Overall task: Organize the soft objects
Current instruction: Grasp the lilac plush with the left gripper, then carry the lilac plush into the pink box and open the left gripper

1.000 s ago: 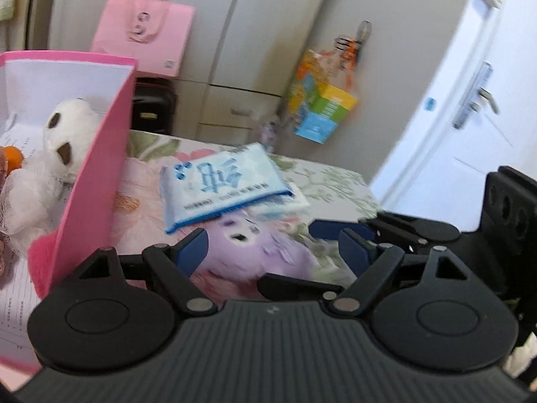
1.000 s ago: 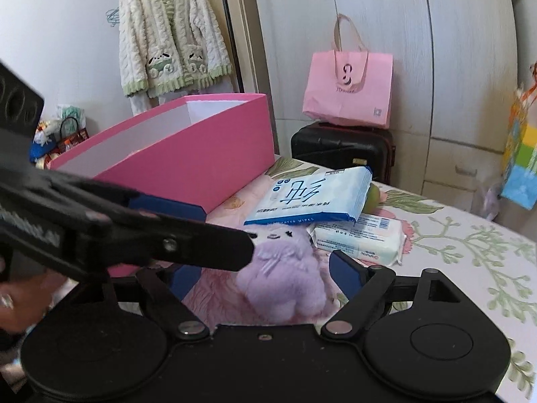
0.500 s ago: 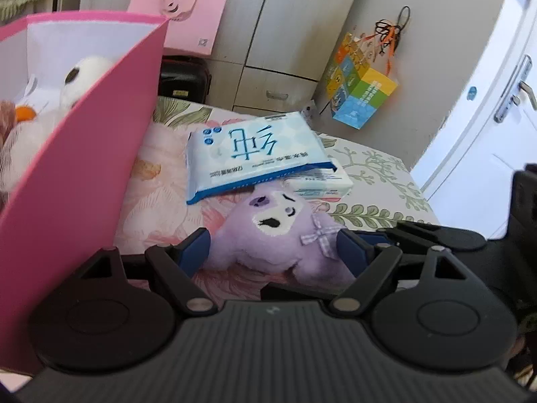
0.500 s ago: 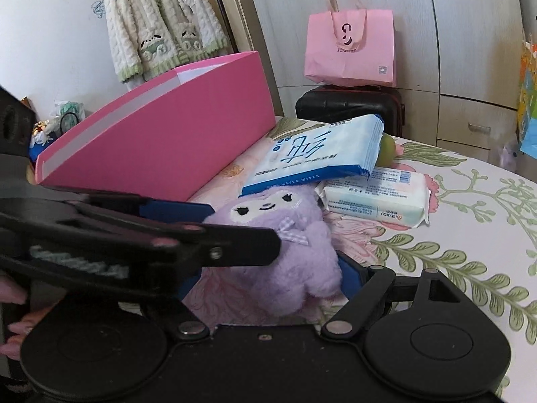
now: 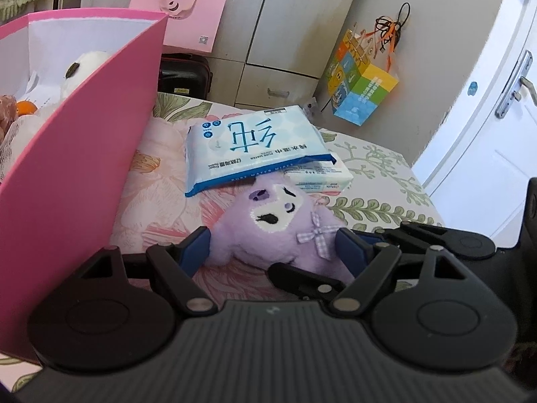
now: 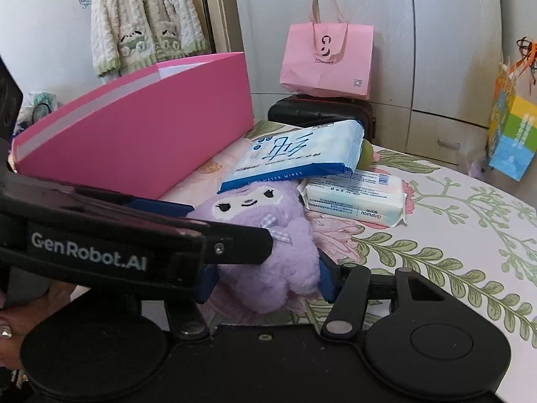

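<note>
The right tongs (image 6: 265,278) are closing on the purple plush toy (image 6: 268,252) between them; the left tongs (image 5: 273,245) stand spread around it. Squeeze mid-body, then lift toward the pink box (image 6: 141,127) at left.

Home bedroom. Floral bedsheet (image 6: 453,235) covers the bed; grey-white built-in wardrobe (image 6: 402,33) with drawers runs along the wall. Fluffy cream cardigan (image 6: 144,16) hangs on the left. Pink paper shopping bag (image 6: 327,60) sits on a black suitcase (image 6: 319,110). Colourful gift bag (image 5: 362,90) hangs from the cabinet side; white door with lever handle (image 5: 513,90) to the right.
</note>
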`<state>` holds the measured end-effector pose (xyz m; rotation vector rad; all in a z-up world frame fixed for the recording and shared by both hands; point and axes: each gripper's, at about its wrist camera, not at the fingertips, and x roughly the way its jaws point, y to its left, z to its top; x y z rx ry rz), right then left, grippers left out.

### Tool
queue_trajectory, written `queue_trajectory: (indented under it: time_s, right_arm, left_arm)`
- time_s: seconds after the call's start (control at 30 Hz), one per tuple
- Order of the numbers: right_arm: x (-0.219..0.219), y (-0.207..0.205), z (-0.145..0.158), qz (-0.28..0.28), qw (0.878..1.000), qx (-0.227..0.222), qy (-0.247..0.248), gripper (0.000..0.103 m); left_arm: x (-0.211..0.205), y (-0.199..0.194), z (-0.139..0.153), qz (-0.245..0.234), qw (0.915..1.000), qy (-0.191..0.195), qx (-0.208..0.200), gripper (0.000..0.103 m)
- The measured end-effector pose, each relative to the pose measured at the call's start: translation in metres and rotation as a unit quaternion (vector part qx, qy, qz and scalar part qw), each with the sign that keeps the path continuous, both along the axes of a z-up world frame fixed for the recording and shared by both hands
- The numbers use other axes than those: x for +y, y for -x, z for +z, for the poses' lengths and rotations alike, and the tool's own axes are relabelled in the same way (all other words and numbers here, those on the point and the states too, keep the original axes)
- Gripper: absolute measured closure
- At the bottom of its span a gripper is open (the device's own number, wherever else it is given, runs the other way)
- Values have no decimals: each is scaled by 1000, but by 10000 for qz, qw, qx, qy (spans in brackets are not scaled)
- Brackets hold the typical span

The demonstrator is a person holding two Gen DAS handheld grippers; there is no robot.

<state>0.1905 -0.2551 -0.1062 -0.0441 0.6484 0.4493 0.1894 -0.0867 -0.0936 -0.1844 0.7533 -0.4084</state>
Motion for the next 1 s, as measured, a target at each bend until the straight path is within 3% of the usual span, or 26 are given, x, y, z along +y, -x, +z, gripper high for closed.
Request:
queue_trajectory:
  time_s: [0.43,0.7,1.0]
  right_arm:
    - [7,38,2,-669,9970,2,-390,48]
    - [3,66,7,-768,9944,-29,-725,48]
    - [17,101,15,-999,9928,112,-644,48]
  left_arm:
    - [0,21,4,-363,9993,-64,-37,25]
    - [7,42,13,-708,9975,-42,56,25]
    - [17,71,20,-958,9953,-80,136,26]
